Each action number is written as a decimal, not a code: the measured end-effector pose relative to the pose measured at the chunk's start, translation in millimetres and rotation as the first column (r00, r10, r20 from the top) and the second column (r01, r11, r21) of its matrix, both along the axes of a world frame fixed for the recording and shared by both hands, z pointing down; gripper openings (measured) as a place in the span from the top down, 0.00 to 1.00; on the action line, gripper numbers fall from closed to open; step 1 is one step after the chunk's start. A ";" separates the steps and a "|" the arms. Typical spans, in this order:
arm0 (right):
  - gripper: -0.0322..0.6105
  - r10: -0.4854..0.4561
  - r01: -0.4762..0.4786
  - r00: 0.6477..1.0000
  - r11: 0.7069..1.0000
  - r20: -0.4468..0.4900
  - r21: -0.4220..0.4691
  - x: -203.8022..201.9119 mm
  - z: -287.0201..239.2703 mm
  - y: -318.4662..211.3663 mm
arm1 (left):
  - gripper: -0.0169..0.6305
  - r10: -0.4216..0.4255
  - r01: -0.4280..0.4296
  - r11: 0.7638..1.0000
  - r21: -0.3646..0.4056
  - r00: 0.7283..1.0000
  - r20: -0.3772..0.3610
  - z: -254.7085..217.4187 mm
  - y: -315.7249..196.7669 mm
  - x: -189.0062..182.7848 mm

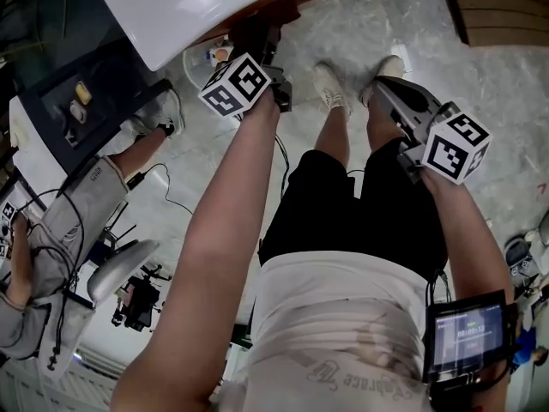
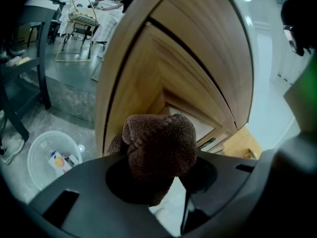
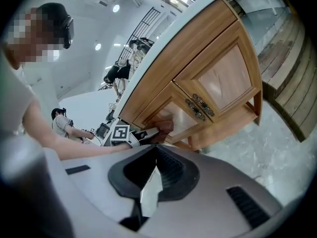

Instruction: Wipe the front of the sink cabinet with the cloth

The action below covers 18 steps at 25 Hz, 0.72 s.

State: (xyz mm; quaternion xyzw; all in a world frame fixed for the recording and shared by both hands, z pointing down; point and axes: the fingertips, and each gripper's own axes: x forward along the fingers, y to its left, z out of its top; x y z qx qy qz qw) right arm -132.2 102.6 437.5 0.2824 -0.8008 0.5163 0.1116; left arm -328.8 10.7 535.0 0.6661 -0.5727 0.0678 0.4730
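I see the head camera looking from above, steeply down along the person's body to the floor, with the left gripper [image 1: 262, 37] and the right gripper [image 1: 388, 91] at the ends of the arms. The left gripper camera is very near the cabinet [image 2: 148, 73] and faces its wooden front past the cloth [image 2: 158, 148]. The right gripper camera is farther back and sees this cabinet [image 3: 218, 78] from the side. The white bucket [image 1: 206, 54] on the floor appears in both the head view and the left gripper view.
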 end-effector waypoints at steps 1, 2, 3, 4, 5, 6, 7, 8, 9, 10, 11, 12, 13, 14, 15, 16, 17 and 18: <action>0.93 -0.001 0.001 1.000 1.000 0.004 0.000 -1.8 0.4 0.6 | 0.75 -0.017 0.017 1.000 -0.010 1.000 -0.001 1.5 4.0 -5.3; 0.93 -0.001 0.001 1.000 1.000 0.008 -0.001 -2.7 1.3 1.4 | 0.75 -0.038 0.038 0.999 -0.024 0.999 0.003 4.2 8.4 -11.2; 0.93 -0.001 0.001 1.000 1.000 0.012 -0.003 -3.0 2.6 2.3 | 0.75 -0.057 0.057 0.998 -0.035 0.998 0.009 7.2 12.1 -16.8; 0.93 0.000 0.000 1.000 1.000 0.014 -0.005 -2.9 4.2 3.6 | 0.74 -0.072 0.072 0.997 -0.041 0.997 0.015 9.7 15.0 -21.3; 0.93 0.000 0.000 1.000 1.000 0.016 -0.008 -2.5 5.9 5.1 | 0.74 -0.084 0.085 0.995 -0.044 0.996 0.021 11.4 17.1 -25.3; 0.93 0.002 -0.001 1.000 1.000 0.018 -0.012 -2.0 7.9 6.7 | 0.75 -0.096 0.097 0.994 -0.047 0.995 0.028 12.9 19.0 -29.6; 0.93 0.004 -0.004 1.000 1.000 0.019 -0.015 -1.2 10.0 7.9 | 0.75 -0.109 0.111 0.992 -0.053 0.993 0.038 15.0 21.0 -35.0; 0.93 0.007 -0.007 1.000 1.000 0.020 -0.019 -0.4 12.2 8.8 | 0.75 -0.120 0.123 0.990 -0.061 0.991 0.050 17.9 22.9 -41.1; 0.93 0.011 -0.011 1.000 1.000 0.021 -0.022 0.5 14.4 9.3 | 0.74 -0.128 0.132 0.989 -0.069 0.990 0.064 21.2 24.3 -47.0; 0.93 0.016 -0.016 1.000 1.000 0.022 -0.024 1.3 16.4 9.7 | 0.75 -0.130 0.136 0.988 -0.076 0.989 0.077 24.3 25.2 -51.8; 0.93 0.022 -0.021 1.000 0.999 0.023 -0.027 2.1 18.2 10.1 | 0.75 -0.128 0.135 0.987 -0.083 0.988 0.089 27.2 25.7 -55.2; 0.93 0.027 -0.026 0.999 0.999 0.024 -0.030 2.9 19.9 10.5 | 0.74 -0.123 0.131 0.987 -0.088 0.987 0.099 29.9 25.9 -57.2; 0.93 0.032 -0.031 0.999 0.999 0.025 -0.033 3.9 21.6 10.8 | 0.75 -0.117 0.127 0.987 -0.094 0.987 0.109 32.4 25.7 -57.7; 0.93 0.036 -0.035 0.999 0.999 0.026 -0.036 5.1 23.4 11.2 | 0.75 -0.112 0.124 0.987 -0.098 0.987 0.117 34.5 25.1 -56.9; 0.93 0.041 -0.040 0.999 0.998 0.028 -0.039 6.7 25.3 11.8 | 0.74 -0.109 0.122 0.987 -0.101 0.987 0.122 36.0 24.3 -54.9; 0.93 0.047 -0.046 0.998 0.998 0.030 -0.042 8.5 27.0 12.4 | 0.74 -0.106 0.119 0.988 -0.103 0.987 0.124 36.9 23.0 -51.7; 0.93 0.052 -0.051 0.998 0.998 0.032 -0.045 10.3 28.6 12.8 | 0.74 -0.100 0.113 0.988 -0.102 0.987 0.123 37.3 21.3 -47.5; 0.93 0.058 -0.056 0.998 0.997 0.035 -0.048 11.7 29.9 12.7 | 0.75 -0.091 0.103 0.990 -0.100 0.988 0.121 37.4 19.1 -43.0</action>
